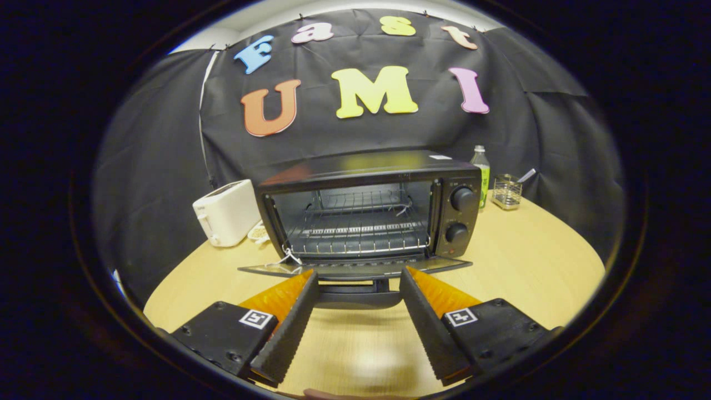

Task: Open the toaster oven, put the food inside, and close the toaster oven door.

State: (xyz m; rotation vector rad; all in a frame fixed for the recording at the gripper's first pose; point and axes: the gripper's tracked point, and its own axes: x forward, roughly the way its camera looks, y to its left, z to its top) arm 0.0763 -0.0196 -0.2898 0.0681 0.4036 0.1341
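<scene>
A black toaster oven (366, 208) stands on the wooden table (527, 261) straight ahead of my fingers. Its glass door (355, 268) lies folded down flat, and the door handle (358, 297) sits between my fingertips. Inside, a wire rack (355, 230) is bare. Two knobs (461, 214) are on the oven's right panel. My gripper (358, 273) is open, with its orange-backed fingers (289, 311) spread on either side of the handle and nothing pressed between them. A small dish of food (259, 232) sits left of the oven, partly hidden by it.
A white pop-up toaster (225, 213) stands left of the oven. Behind the oven's right side are a green bottle (481, 172) and a wire holder (506, 191) with a utensil. Bare tabletop stretches to the right and in front.
</scene>
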